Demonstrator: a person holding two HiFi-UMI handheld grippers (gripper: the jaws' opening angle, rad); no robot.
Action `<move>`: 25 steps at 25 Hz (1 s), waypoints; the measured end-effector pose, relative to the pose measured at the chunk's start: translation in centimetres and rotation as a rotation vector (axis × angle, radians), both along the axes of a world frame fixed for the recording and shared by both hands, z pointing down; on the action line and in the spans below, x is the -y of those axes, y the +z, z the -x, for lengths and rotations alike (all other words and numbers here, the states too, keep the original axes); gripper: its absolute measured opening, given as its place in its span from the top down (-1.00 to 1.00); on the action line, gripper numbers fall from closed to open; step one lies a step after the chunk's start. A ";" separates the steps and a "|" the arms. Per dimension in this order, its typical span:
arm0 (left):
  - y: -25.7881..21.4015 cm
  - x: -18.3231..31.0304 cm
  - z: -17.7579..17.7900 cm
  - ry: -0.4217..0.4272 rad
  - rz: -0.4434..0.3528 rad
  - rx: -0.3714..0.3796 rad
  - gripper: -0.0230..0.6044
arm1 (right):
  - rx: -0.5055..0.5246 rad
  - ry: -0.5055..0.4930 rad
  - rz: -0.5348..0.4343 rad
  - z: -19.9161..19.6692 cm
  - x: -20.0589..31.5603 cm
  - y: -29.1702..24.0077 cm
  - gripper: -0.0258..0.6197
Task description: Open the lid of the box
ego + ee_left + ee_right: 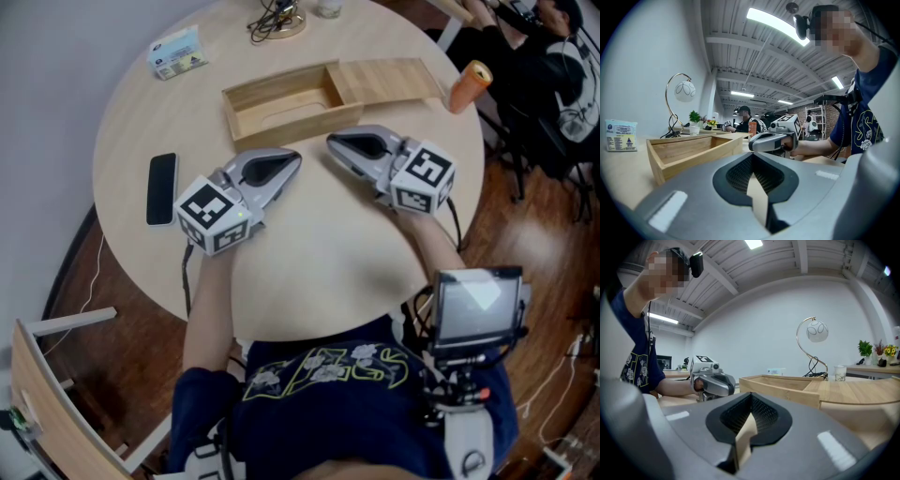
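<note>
Box [277,103] at the far side of the counter [319,272], lid [389,80] shifted right, interior half exposed (opening seems largely done). Left tool [294,158] and right tool [331,142] rest nearby, both closed and empty. The likely next move is pushing the lid clear.

— What lies on the round wooden bench [319,272]?
— A wooden box [281,101], with its lid [389,80] slid out past its right end.
— And around the box?
— To the left and nearer, a black phone [161,188] lies flat. Beyond its left end is a tissue pack [178,53], and behind it a lamp base [281,21] with cables. An orange can [469,86] is to its right. Just in front rest the left tongs [295,157] and right tongs [330,141], both closed.
</note>
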State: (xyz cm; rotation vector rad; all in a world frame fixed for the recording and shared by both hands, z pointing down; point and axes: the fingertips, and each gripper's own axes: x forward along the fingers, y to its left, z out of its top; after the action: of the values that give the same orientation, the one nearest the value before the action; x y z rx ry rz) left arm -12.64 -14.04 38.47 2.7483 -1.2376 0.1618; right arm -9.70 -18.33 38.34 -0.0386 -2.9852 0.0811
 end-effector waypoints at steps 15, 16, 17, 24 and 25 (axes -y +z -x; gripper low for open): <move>0.1 -0.1 0.1 0.006 -0.001 0.008 0.92 | -0.001 -0.012 -0.002 0.2 -0.2 0.1 0.89; 0.1 -0.1 0.1 0.004 -0.001 0.006 0.92 | -0.001 -0.015 -0.002 0.2 -0.2 0.1 0.89; 0.1 0.0 0.1 0.003 -0.001 0.004 0.92 | -0.002 -0.017 -0.002 0.2 -0.3 0.0 0.89; 0.1 0.0 0.1 0.006 -0.001 0.005 0.92 | -0.008 -0.019 -0.005 0.3 -0.3 0.1 0.89; 0.1 0.0 0.1 0.005 -0.001 0.004 0.92 | -0.008 -0.019 -0.004 0.3 -0.3 0.1 0.89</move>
State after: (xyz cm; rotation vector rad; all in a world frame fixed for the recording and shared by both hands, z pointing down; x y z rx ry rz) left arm -12.78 -14.00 38.54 2.7530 -1.2322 0.1668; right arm -9.99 -18.05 38.46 -0.0662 -2.9763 0.0729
